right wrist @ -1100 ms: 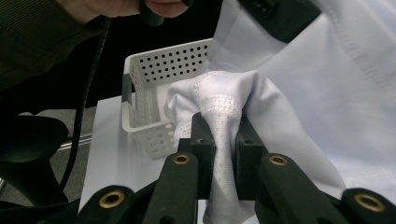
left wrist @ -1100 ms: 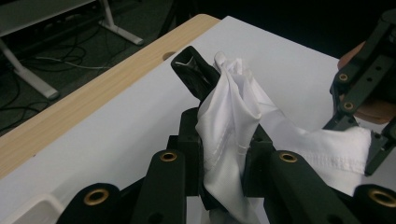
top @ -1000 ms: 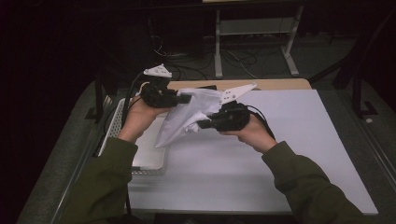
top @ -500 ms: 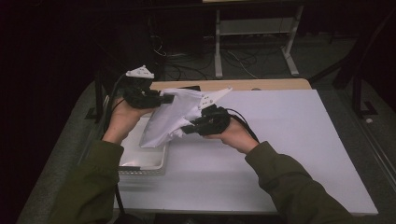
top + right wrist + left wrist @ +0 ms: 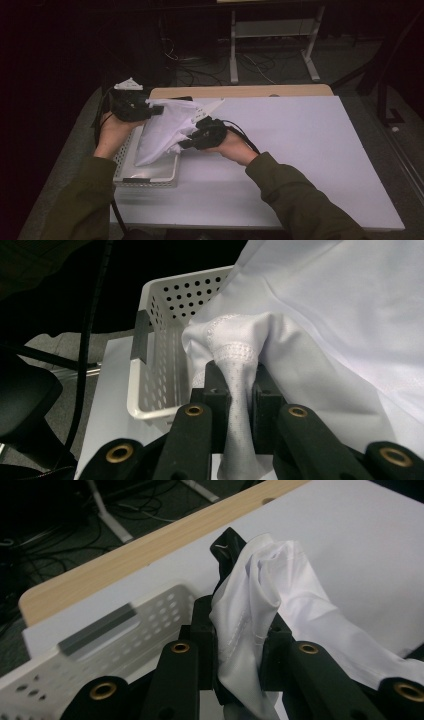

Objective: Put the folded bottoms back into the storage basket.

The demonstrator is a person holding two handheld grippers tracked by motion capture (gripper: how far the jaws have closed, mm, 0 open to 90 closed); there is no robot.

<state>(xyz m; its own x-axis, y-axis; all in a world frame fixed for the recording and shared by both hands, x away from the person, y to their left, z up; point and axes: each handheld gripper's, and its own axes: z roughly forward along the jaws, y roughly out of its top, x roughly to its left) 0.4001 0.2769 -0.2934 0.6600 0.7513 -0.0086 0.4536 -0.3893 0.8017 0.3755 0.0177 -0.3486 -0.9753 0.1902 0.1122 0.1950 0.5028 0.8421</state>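
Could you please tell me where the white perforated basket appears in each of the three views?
High view: the white perforated basket sits at the table's left edge, under the white cloth.
Left gripper view: lower left, beside the left claw.
Right gripper view: left of centre, behind the right claw.
Shared landmark: the cloth, pinched by both claws.

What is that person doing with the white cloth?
A person holds a white cloth with two grippers, one in each hand. The left gripper is shut on one bunched part, and the right gripper pinches a stitched edge. The cloth hangs between them above a white basket with holes, at the left side of the table. It looks like the cloth may be going into the basket, but it is not in yet.
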